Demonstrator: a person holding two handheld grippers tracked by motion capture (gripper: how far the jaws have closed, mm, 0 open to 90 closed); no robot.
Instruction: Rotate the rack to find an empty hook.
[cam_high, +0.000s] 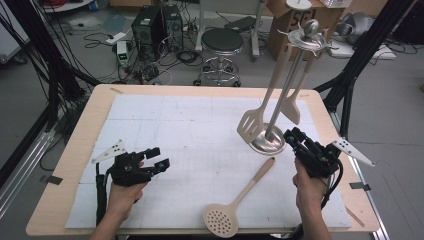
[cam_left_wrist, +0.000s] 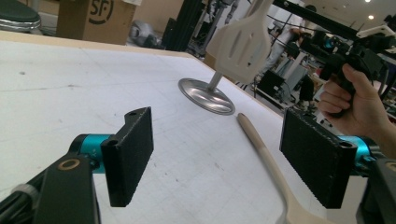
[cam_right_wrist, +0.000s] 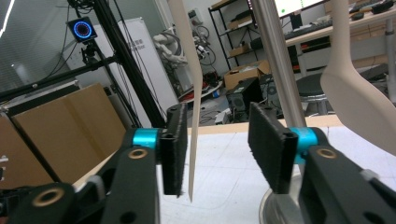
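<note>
A: Where's the beige perforated skimmer spoon (cam_high: 235, 205)?

B: Flat on the white mat (cam_high: 165, 130), six o'clock of the steel utensil stand (cam_high: 280, 100). My right gripper (cam_high: 296, 138), jaws apart, crowds the hanging beige slotted spatula (cam_high: 252, 125); I could swing it. Left gripper (cam_high: 156, 159) spread, empty.

Beyond the far edge of the wooden table (cam_high: 100, 95), a round black stool (cam_high: 222, 42) stands on the grey floor — to its left, two dark computer towers (cam_high: 156, 26) sit among loose cables and a white power strip (cam_high: 116, 37). A brown cardboard box (cam_high: 286, 22) sits at the back right — black frame posts (cam_high: 360, 55) slant down beside the table's right corner
</note>
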